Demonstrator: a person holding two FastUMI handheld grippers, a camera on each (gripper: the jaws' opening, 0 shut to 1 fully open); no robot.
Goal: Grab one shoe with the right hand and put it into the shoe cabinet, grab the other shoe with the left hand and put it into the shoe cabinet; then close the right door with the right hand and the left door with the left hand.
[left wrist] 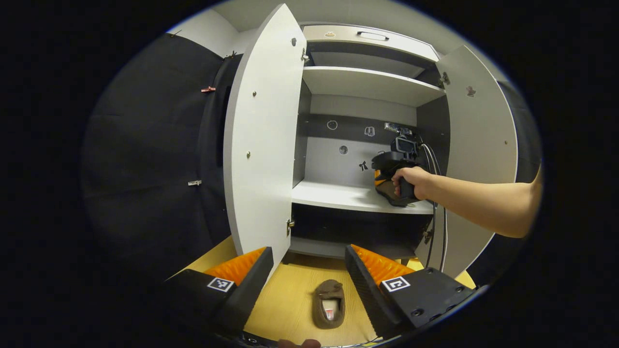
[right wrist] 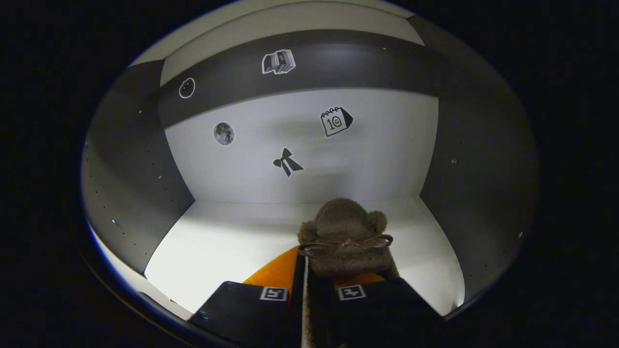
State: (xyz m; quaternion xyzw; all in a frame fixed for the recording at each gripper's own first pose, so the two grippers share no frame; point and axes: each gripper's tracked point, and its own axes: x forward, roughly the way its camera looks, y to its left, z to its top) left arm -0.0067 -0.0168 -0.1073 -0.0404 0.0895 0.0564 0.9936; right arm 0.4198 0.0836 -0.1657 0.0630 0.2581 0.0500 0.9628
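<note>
Right hand-held gripper (right wrist: 305,285) is inside the shoe cabinet (left wrist: 367,84), over the middle shelf (right wrist: 227,246), fingers closed tight on the heel end of a brown fuzzy shoe (right wrist: 346,237); toe points at the back wall, bow strap across the top, shoe toward the shelf's right side; can't tell if the sole is touching the shelf. Left gripper view has the same hand-held gripper (left wrist: 394,166) in a person's hand (left wrist: 411,181), arm reaching in from the right. Left hand-held gripper (left wrist: 309,270) is open, nothing between its fingers, out in front of the cabinet above the wooden floor (left wrist: 290,299). Second shoe (left wrist: 329,303) lies on the floor between those fingers in view, opening up, near the cabinet's front edge. Left door (left wrist: 261,145) and right door (left wrist: 478,145) both wide open.
</note>
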